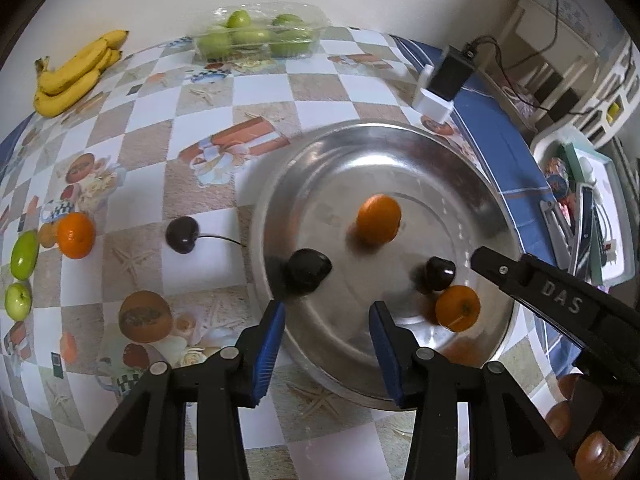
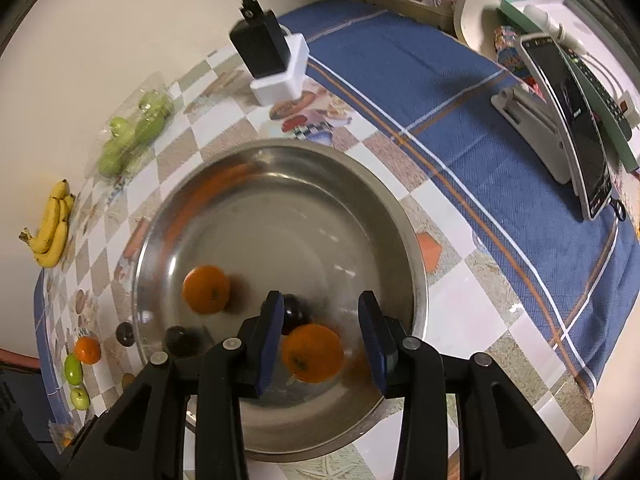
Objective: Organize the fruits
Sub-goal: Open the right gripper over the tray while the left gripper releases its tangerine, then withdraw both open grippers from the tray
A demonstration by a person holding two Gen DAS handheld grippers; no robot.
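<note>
Bowl: the big metal bowl (image 1: 384, 152) sits on the table (image 1: 208, 92), near the edge with the blue cloth (image 2: 460, 100). I think it is the home for the small fruits.
In the bowl: two oranges and two dark cherries. One orange (image 1: 379, 219) is near the middle. The other orange (image 2: 313, 353) lies by the near wall. One cherry (image 1: 310, 271) is by the left wall, and it looks blurry. The other cherry (image 1: 439, 274) is touching the near orange.
Left gripper: the left gripper (image 1: 327, 330) hangs over the near rim of the bowl. Its jaws are apart with nothing in them. The blurry cherry lies just past its tips, so my guess is it was just let go.
Right gripper: the right gripper (image 2: 322, 330) points down into the bowl. Its jaws are apart. The near orange is below and between them, but the pads do not press on it.
Still on the table: one cherry with a stem (image 1: 182, 235) just beside the bowl. An orange (image 1: 75, 235) and two green fruits (image 1: 24, 254) wait near the left edge.
Far edge: bananas (image 1: 76, 74) and a clear box of green fruits (image 1: 256, 36) sit by the wall.
What is left: I think the loose fruits come next, the stem cherry first because it is closest.
</note>
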